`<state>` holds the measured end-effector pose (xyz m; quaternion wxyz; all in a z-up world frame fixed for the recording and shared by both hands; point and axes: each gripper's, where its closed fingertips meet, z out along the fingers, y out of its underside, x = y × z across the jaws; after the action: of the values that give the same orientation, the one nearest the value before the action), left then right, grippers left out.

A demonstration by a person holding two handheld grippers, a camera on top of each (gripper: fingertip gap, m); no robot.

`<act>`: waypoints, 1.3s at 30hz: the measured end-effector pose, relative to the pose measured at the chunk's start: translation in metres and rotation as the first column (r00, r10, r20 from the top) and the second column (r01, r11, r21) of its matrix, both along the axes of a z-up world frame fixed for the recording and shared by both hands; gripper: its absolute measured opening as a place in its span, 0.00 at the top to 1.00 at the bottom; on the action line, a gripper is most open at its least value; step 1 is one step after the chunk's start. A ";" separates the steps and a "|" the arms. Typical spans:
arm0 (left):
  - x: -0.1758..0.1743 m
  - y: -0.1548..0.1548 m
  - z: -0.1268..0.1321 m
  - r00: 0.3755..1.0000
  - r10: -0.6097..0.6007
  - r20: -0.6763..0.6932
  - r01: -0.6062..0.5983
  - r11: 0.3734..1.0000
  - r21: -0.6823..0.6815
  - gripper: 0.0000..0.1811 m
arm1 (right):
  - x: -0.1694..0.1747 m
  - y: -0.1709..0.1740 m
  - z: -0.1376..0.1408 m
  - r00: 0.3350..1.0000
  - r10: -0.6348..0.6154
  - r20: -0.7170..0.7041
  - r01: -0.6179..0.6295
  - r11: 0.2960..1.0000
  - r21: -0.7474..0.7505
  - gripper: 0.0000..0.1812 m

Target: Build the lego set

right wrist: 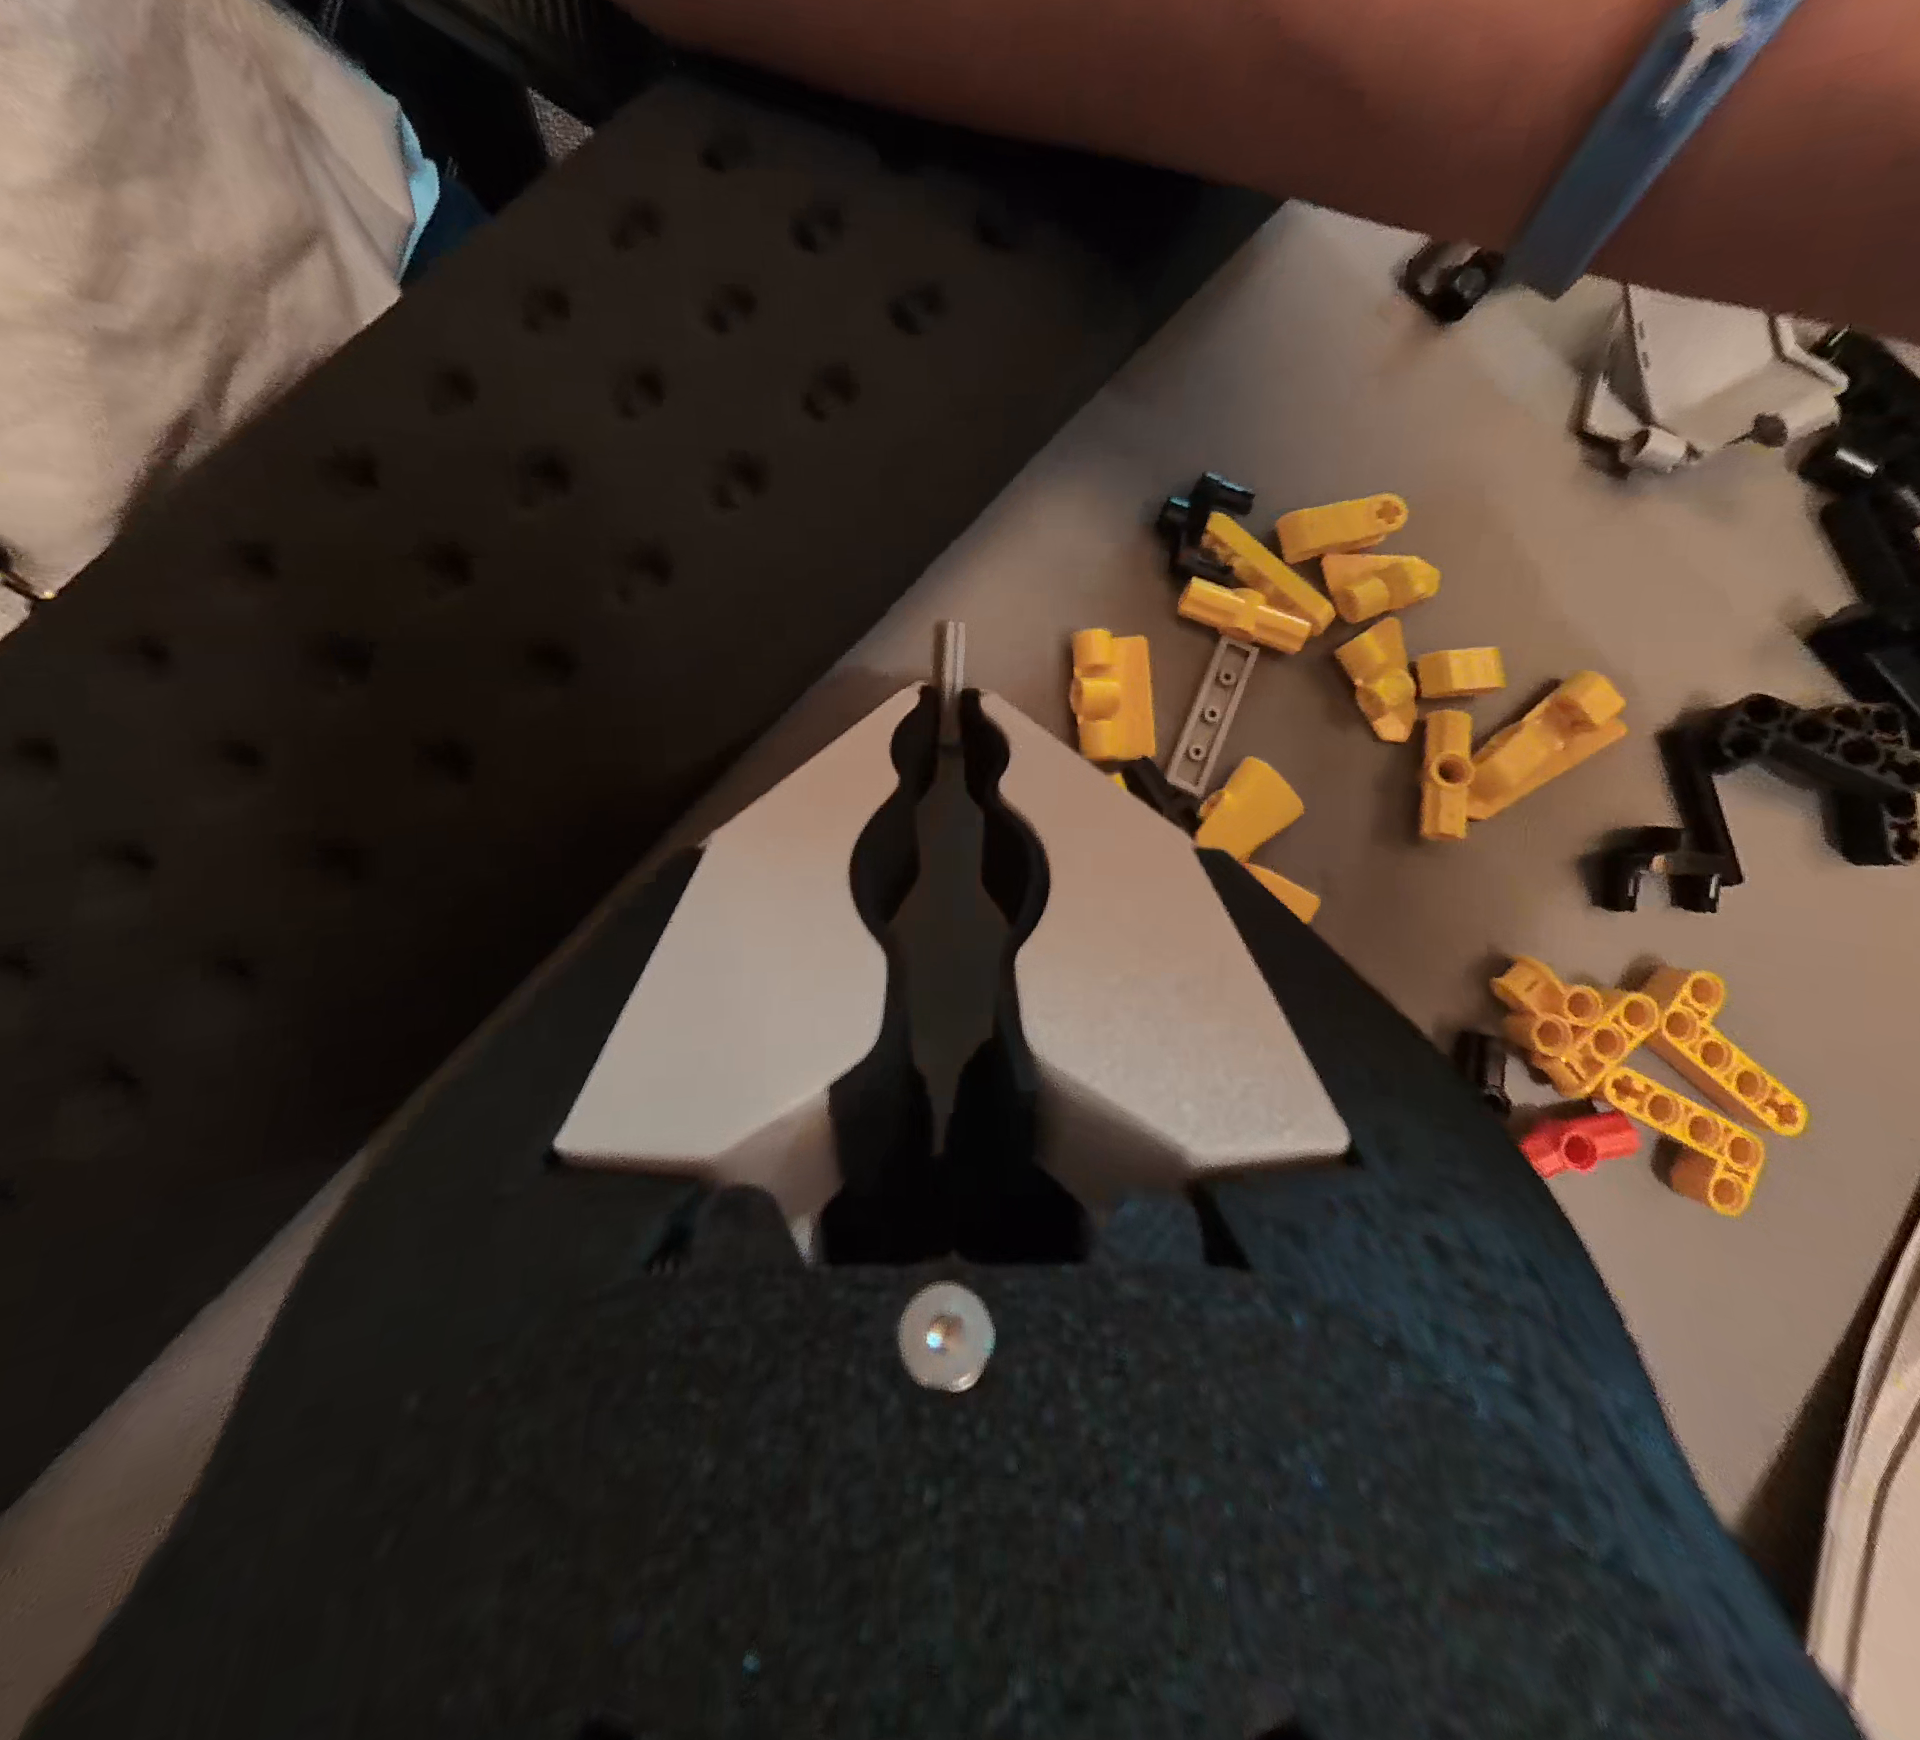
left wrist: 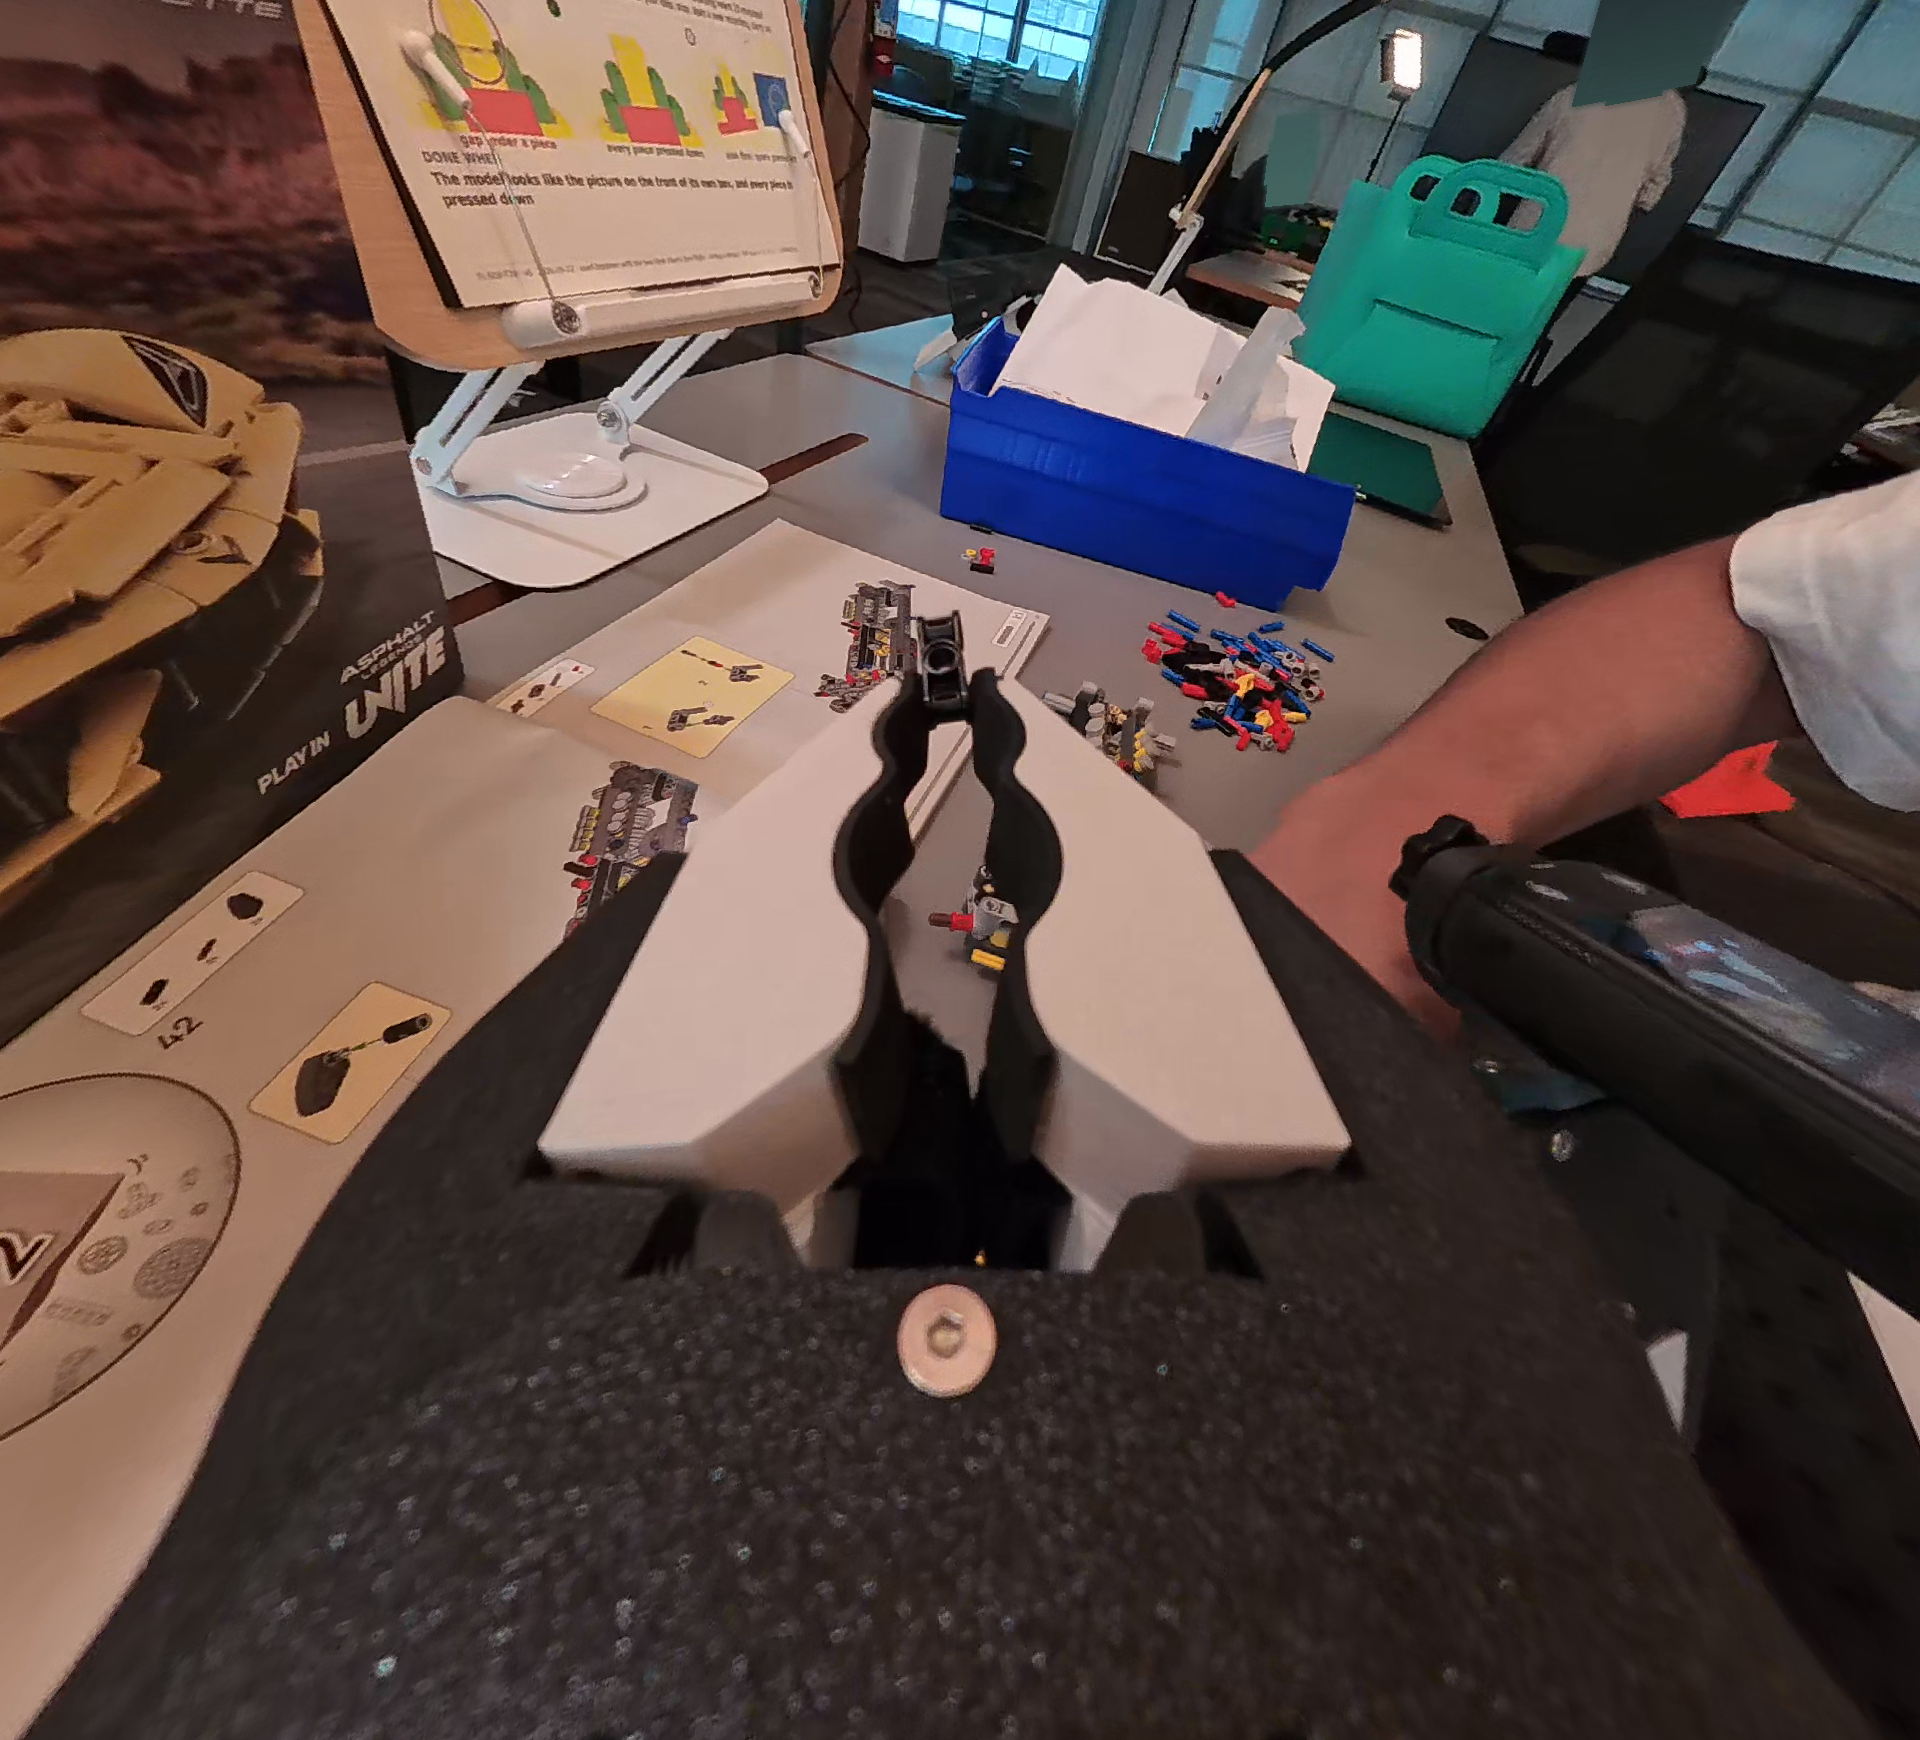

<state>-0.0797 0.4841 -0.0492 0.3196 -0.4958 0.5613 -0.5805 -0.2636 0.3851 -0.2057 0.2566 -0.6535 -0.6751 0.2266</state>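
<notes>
My left gripper [left wrist: 943, 691] is shut on a small black Lego connector [left wrist: 941, 651] and holds it above the open instruction booklet [left wrist: 436, 817]. My right gripper [right wrist: 952, 708] is shut on a thin grey axle pin [right wrist: 951, 656], held above the table edge beside a black perforated chair seat [right wrist: 540, 485]. Loose yellow pieces [right wrist: 1351, 651] and several yellow beams [right wrist: 1662, 1077] lie to its right, with black pieces [right wrist: 1808, 765] further right. A small grey sub-assembly [left wrist: 1117, 724] and another small built piece [left wrist: 982, 927] lie on the table below my left gripper.
The set's box [left wrist: 177, 443] stands at left beside a tilted document stand [left wrist: 561, 132]. A blue bin [left wrist: 1132, 485] with white paper sits behind a pile of red, blue and black pins [left wrist: 1242, 682]. A person's forearm [left wrist: 1538, 714] crosses at right; another forearm [right wrist: 1143, 7] spans the right wrist view's top. My hands' fingertips stand some 25 centimeters from each other.
</notes>
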 end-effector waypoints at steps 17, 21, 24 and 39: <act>0.037 -0.060 -0.028 0.987 -0.140 -0.079 0.132 0.986 -0.103 0.97 | 0.221 0.022 0.153 0.204 -0.703 -0.681 0.975 0.212 0.073 0.99; 0.043 -0.081 -0.028 0.980 -0.191 -0.054 0.184 0.976 -0.115 0.97 | 0.225 0.022 0.137 0.196 -0.740 -0.643 0.980 0.170 0.104 0.98; 0.043 -0.085 -0.033 0.977 -0.200 -0.075 0.193 0.976 -0.099 0.97 | 0.228 0.021 0.130 0.214 -0.757 -0.617 0.977 0.161 0.142 0.99; 0.045 -0.082 -0.042 0.985 -0.144 -0.096 0.153 0.985 0.085 0.97 | 0.234 0.021 0.112 0.211 -0.791 -0.574 0.976 0.200 0.084 0.99</act>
<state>-0.0345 0.4020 -0.0912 0.2726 -0.4627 0.6367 -0.5535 -0.0295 0.4062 -0.0935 0.6112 -0.7833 -0.1132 0.0036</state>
